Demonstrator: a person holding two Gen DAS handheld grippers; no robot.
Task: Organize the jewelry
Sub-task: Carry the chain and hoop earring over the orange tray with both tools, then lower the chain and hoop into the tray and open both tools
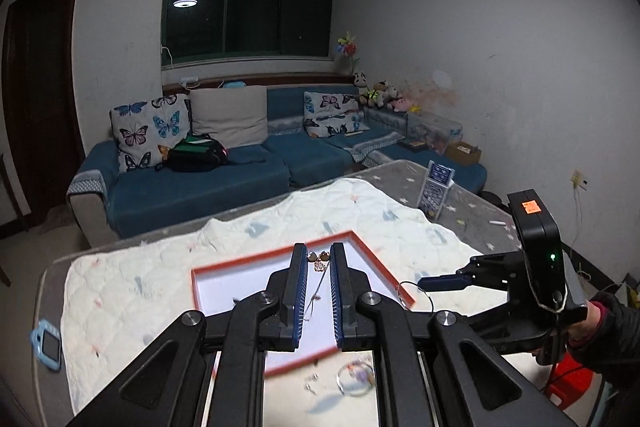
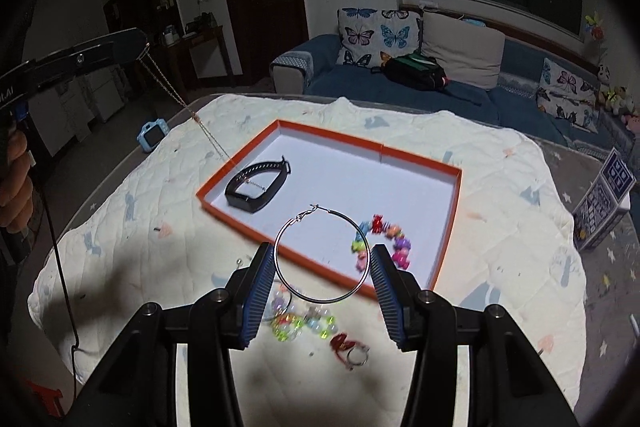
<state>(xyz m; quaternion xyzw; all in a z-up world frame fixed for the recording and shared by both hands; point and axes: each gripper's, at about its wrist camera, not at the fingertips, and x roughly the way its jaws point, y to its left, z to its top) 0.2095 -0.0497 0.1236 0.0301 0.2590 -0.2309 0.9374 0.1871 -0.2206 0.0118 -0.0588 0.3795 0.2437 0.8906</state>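
left gripper (image 1: 319, 269): pinched on a thin gold necklace (image 2: 188, 107), chain hanging slack down to the orange-rimmed tray (image 2: 420, 157)
right gripper (image 2: 323, 277): fingers spread, bracing a large silver hoop earring (image 2: 321, 255) over the tray's near edge
tray holds: black wristband (image 2: 258, 183), colourful bead bracelet (image 2: 386, 241)

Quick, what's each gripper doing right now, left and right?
Left gripper: shut on the gold necklace, which dangles over the orange tray.
Right gripper: holding the silver hoop earring.

The right tongs (image 2: 322, 281) hold a big hoop earring (image 2: 322, 255) over the orange tray (image 2: 448, 227). A black watch band (image 2: 258, 183) lies in the tray's far left corner.
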